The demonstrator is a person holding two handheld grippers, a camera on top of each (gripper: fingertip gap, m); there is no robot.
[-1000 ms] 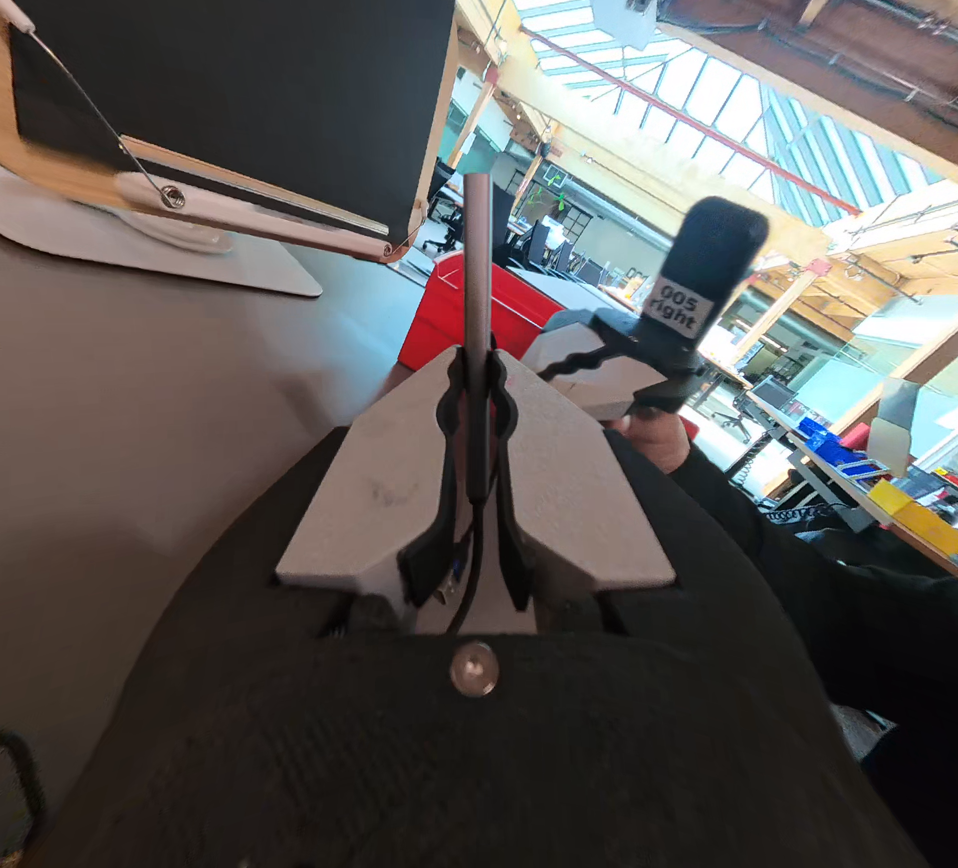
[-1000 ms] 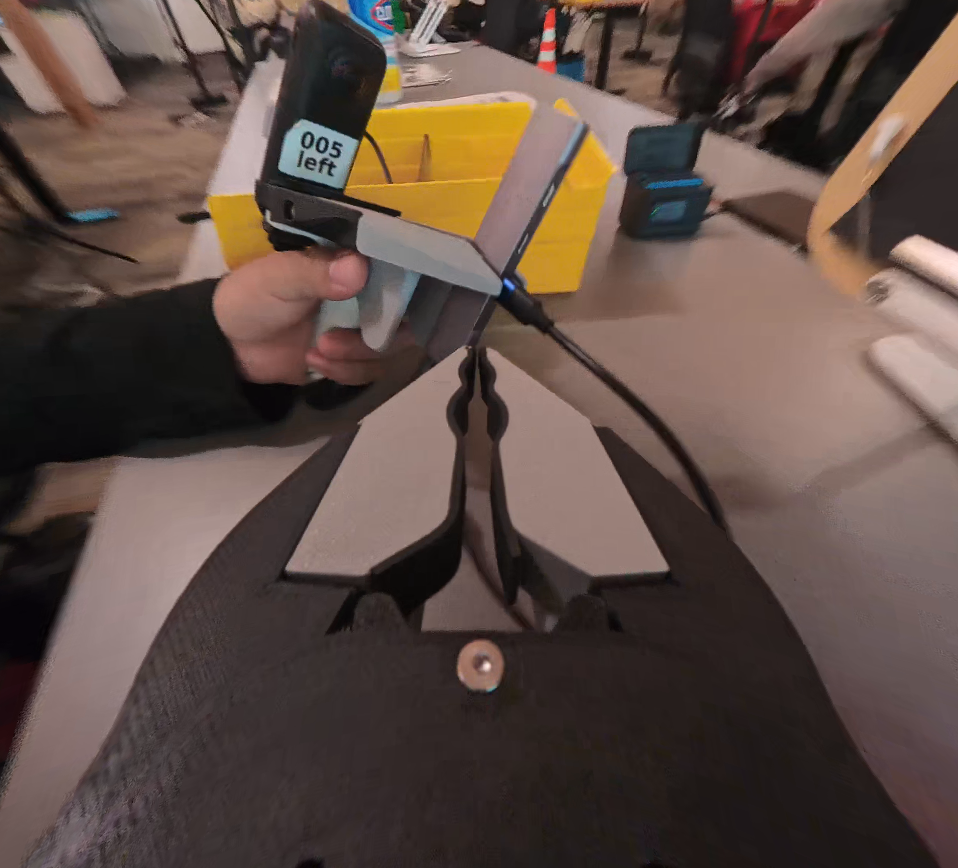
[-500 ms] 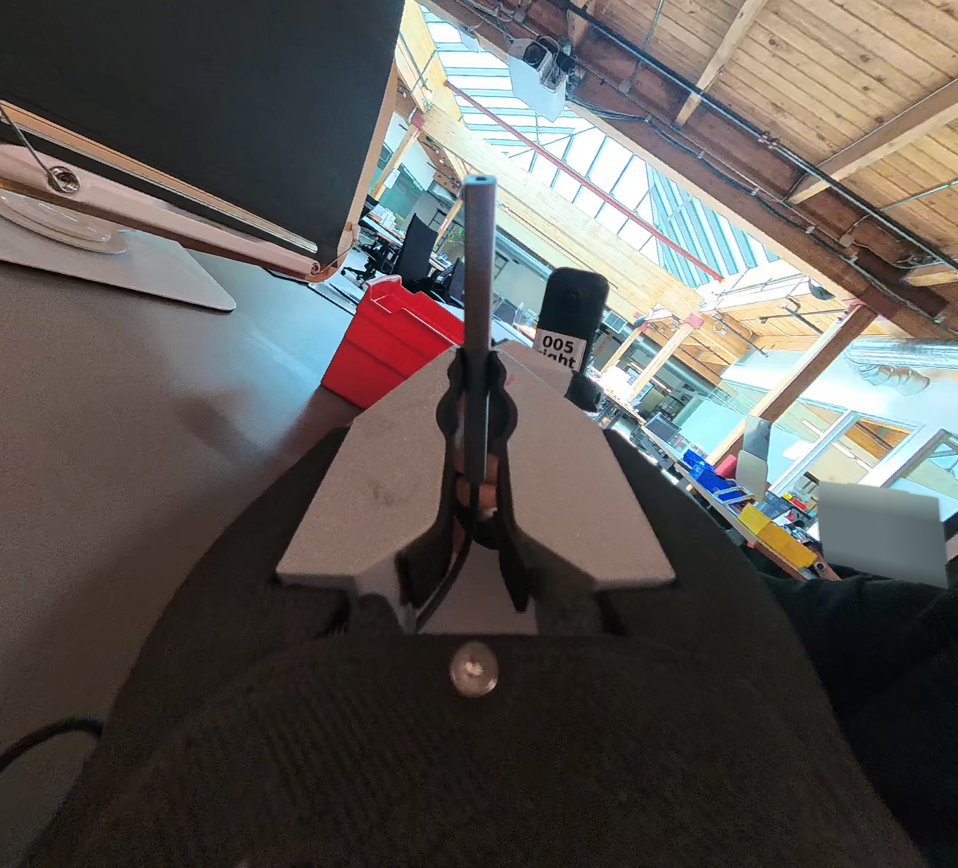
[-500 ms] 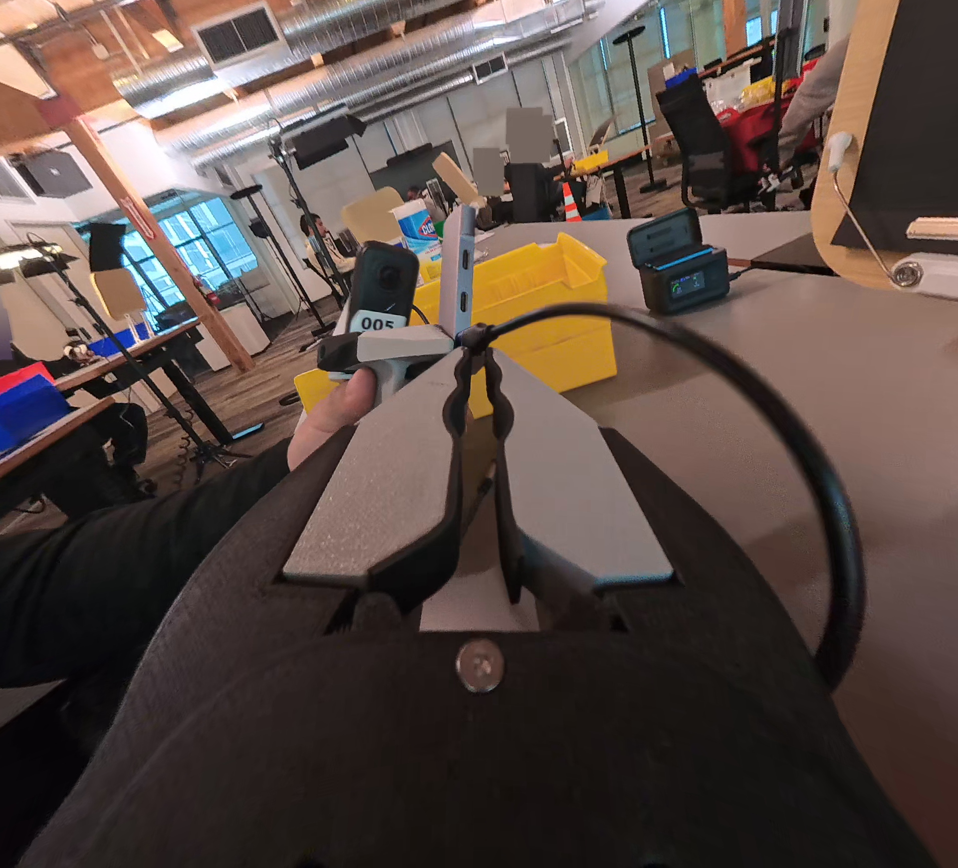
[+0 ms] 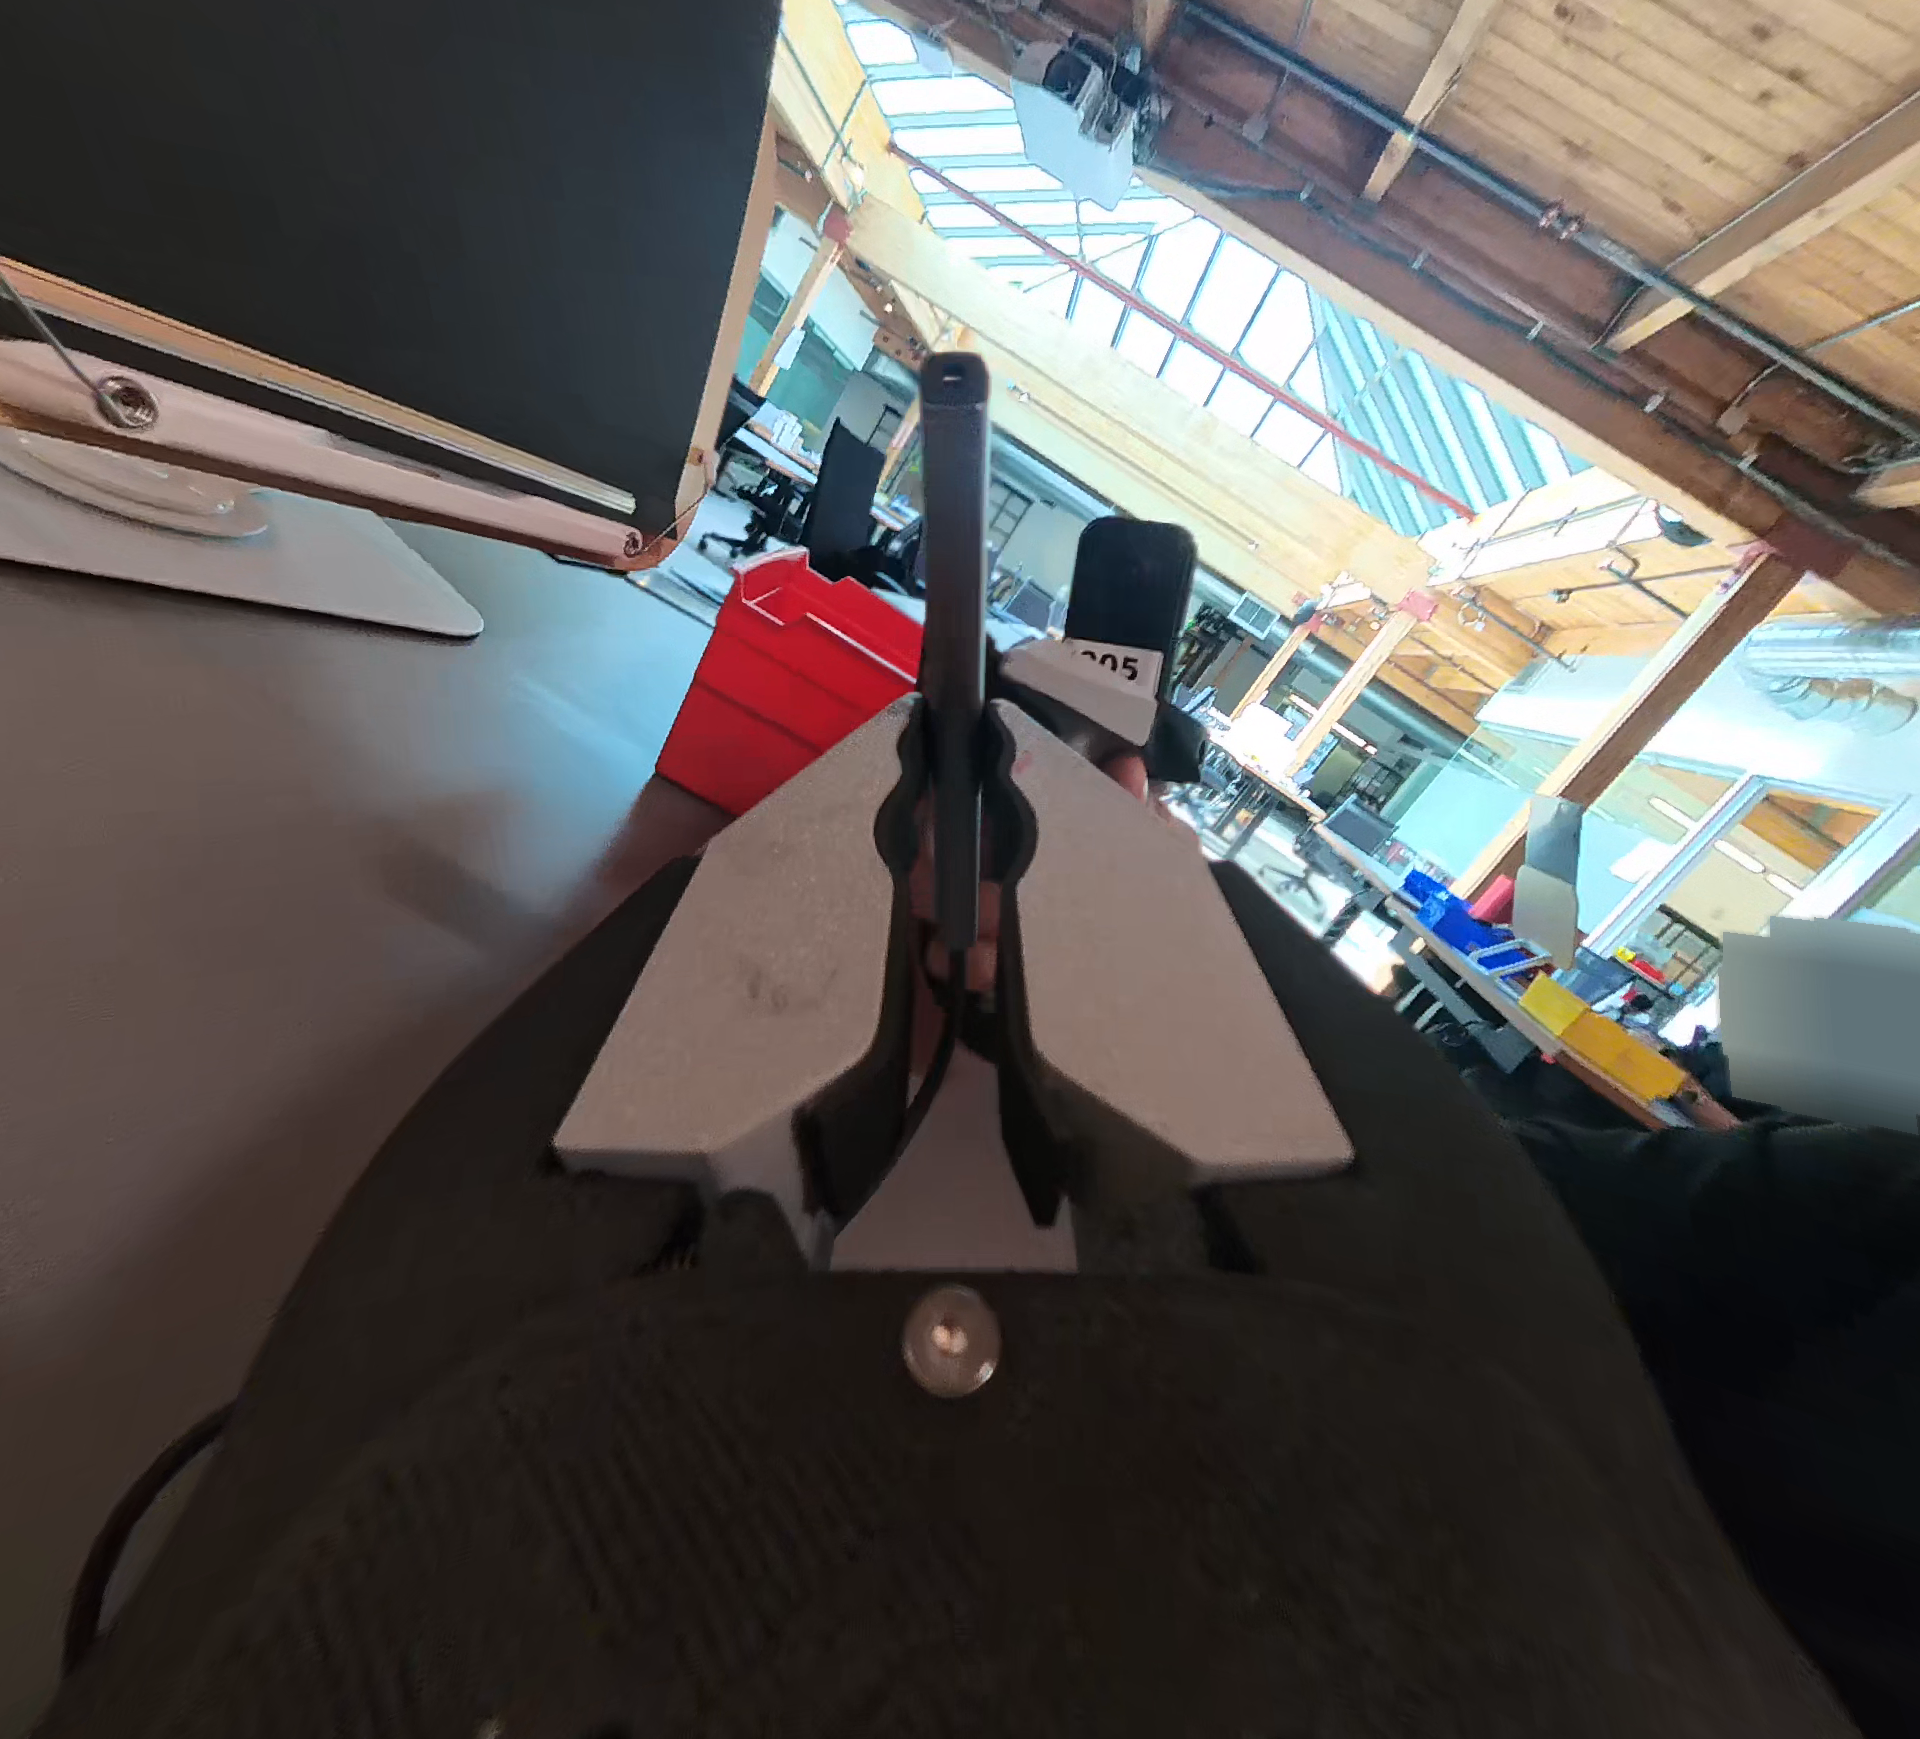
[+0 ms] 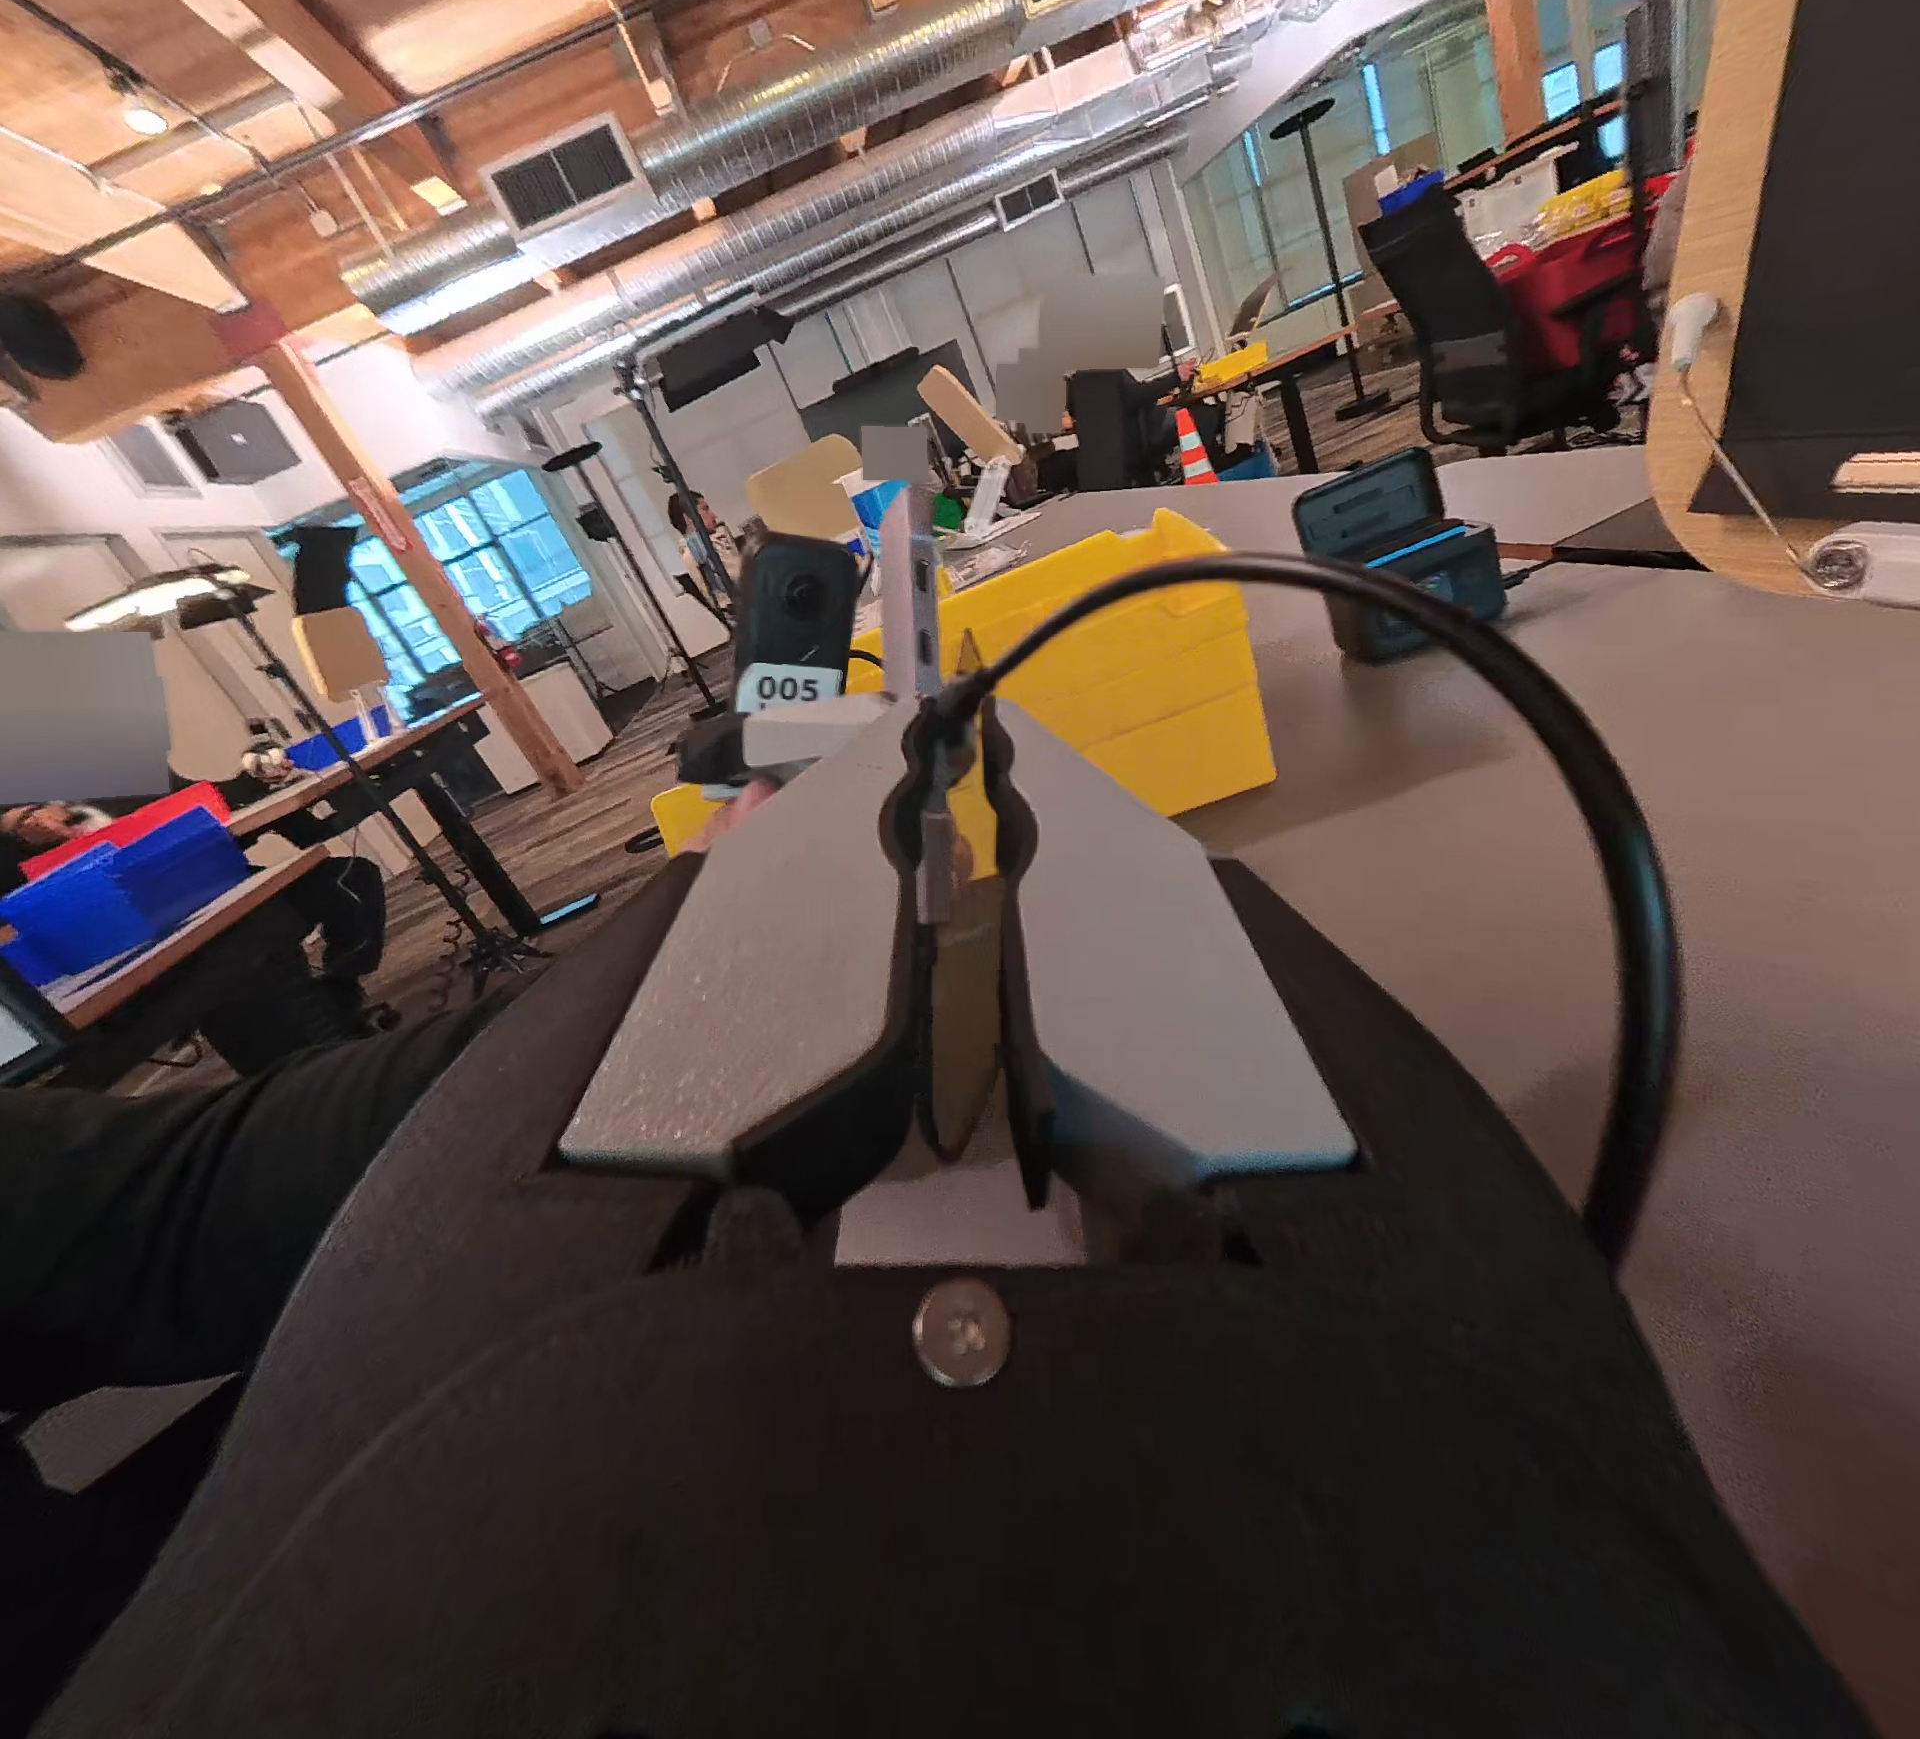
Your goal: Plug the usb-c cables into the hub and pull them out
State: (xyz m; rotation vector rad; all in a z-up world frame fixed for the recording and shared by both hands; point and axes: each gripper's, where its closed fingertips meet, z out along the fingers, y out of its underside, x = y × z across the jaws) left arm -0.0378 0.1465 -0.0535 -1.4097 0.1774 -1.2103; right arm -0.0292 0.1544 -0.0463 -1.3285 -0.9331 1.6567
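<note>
Left gripper: its jaws are pressing together on the slim grey metal slab of the USB-C hub, which is standing edge-on and upright between the fingertips, its far end poking well above them. Holding it by the lower end is probably leaving the side ports free for the other tool. A thin dark lead is trailing down between the fingers towards the palm; whether it belongs to the hub I cannot tell.

Right gripper: jaws are pinching the small silver-and-black plug of the black USB-C cable right at the tips. The cable is arcing up out of the pinch, looping over to the right and dropping back beside the gripper body. Gripping at the plug, not the cord, is likely giving stiffness for insertion.

In the right wrist view the hub is showing just beyond the plug, port edge facing it, very close or touching; seating is not discernible. Judged step: aligning plug with a port.

Beyond: grey tabletop, yellow plastic bin, dark case with blue trim, red plastic bin.
</note>
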